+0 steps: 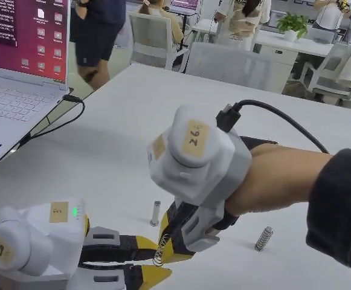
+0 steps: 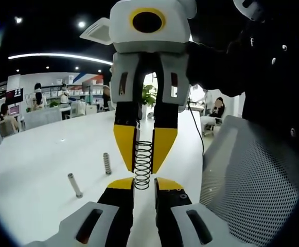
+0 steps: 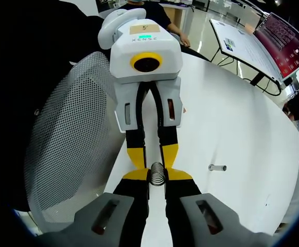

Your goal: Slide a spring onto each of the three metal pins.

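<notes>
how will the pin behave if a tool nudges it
The pin stands upright, thin with a narrow foot, so it probably tips easily. Round, shiny metal: once down it would likely roll, and may slip in a grip.

Two springs (image 1: 161, 249) (image 1: 264, 238), one pin (image 1: 156, 212), two tongs (image 2: 143, 184) (image 3: 157, 180), one laptop (image 1: 12, 90).

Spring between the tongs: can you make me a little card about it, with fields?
held spring: between the yellow tips of both tongs
right tongs: shut on its sides, reaching down
left tongs: tips beside its lower end; grip unclear
pin: bare, standing on the table
other spring: on the table, apart from the pin
</notes>
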Demonstrator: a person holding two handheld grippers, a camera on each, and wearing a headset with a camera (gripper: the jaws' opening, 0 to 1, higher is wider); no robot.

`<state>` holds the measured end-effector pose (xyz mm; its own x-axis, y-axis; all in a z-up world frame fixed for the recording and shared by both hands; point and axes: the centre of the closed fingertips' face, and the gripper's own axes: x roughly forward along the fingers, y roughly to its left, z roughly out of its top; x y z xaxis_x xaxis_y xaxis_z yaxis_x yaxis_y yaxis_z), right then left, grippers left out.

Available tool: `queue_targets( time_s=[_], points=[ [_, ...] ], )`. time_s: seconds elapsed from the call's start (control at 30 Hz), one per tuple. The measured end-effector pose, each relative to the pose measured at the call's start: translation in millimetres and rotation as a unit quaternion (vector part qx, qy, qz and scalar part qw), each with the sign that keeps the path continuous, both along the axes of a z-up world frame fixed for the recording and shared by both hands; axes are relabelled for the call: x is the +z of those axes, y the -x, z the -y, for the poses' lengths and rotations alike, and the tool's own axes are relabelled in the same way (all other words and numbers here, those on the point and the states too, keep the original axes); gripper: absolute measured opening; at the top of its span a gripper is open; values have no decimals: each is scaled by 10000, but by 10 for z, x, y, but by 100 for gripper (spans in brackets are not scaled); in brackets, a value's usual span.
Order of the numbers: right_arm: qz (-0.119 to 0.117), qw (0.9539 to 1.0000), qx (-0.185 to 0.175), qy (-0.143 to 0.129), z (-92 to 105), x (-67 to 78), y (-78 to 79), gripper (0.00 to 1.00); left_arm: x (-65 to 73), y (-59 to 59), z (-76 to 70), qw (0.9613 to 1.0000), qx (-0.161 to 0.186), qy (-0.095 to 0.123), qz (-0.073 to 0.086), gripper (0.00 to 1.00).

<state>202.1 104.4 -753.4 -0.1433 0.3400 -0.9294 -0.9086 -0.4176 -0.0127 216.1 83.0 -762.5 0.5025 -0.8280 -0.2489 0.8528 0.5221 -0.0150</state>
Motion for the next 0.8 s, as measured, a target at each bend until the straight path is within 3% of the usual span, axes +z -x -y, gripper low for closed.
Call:
queue_targets(
  time_s=[0.8],
  points=[
    [86,9996,-252,36,79,-8,-221,8,-111,-141,-224,9983,566,65,-75,44]
  ],
)
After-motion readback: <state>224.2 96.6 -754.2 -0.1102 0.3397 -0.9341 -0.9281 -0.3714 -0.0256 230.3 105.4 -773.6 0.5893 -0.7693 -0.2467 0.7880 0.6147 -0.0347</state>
